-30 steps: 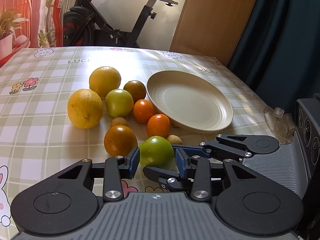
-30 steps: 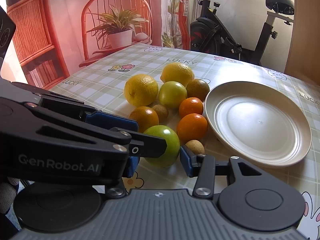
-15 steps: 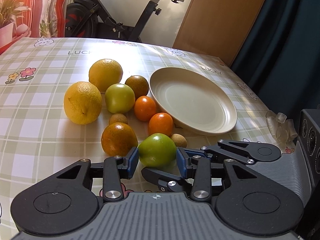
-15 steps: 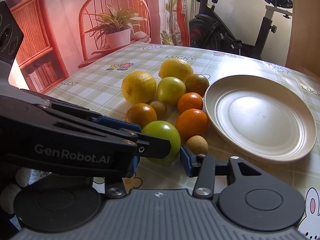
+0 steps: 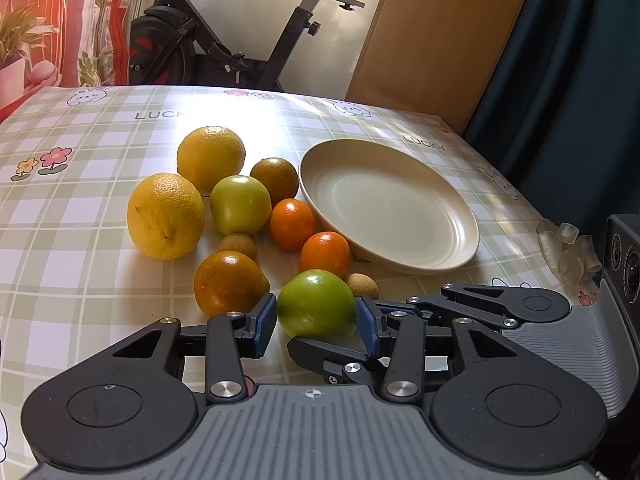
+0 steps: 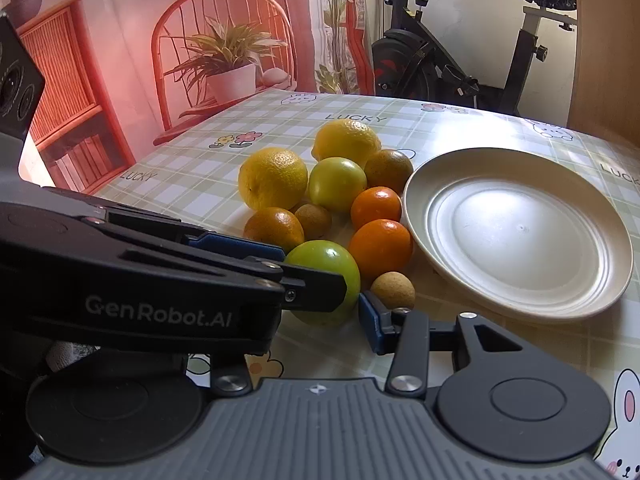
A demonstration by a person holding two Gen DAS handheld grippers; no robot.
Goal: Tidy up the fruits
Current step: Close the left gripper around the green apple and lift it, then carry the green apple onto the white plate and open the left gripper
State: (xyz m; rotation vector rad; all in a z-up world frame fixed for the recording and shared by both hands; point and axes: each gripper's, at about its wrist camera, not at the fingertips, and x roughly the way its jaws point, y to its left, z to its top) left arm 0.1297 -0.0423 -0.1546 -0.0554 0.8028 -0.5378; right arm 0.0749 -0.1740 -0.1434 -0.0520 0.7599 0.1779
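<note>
both grippers pitch down toward the counter (image 5: 80,240) from the near edge, side by side, crowding the same fruit.

left gripper (image 5: 316,326): jaws opening. green apple (image 5: 316,306) sits between the blue pads. a thin gap shows at the left pad; the right pad lies at or very near the skin, contact cannot be told. so the apple is bracketed, not pinched. the apple rests on the counter.

right gripper (image 6: 320,316): enters the left wrist view from the right, one finger reaching under the front of the apple. in its own view its left finger is hidden behind the left gripper's black body; only the right blue pad (image 6: 370,326) shows, just beside the apple's lower right, touching or not cannot be told. whether this gripper is spread or clamped: cannot tell.

apple position: nearest fruit of the cluster, at the front. just behind it an orange (image 5: 325,254) and a small brown fruit (image 5: 362,285); a darker orange (image 5: 228,282) to its left, close to the left pad.

plate (image 5: 460,216): cream, bare inside, right of the cluster, well apart from both grippers.
</note>
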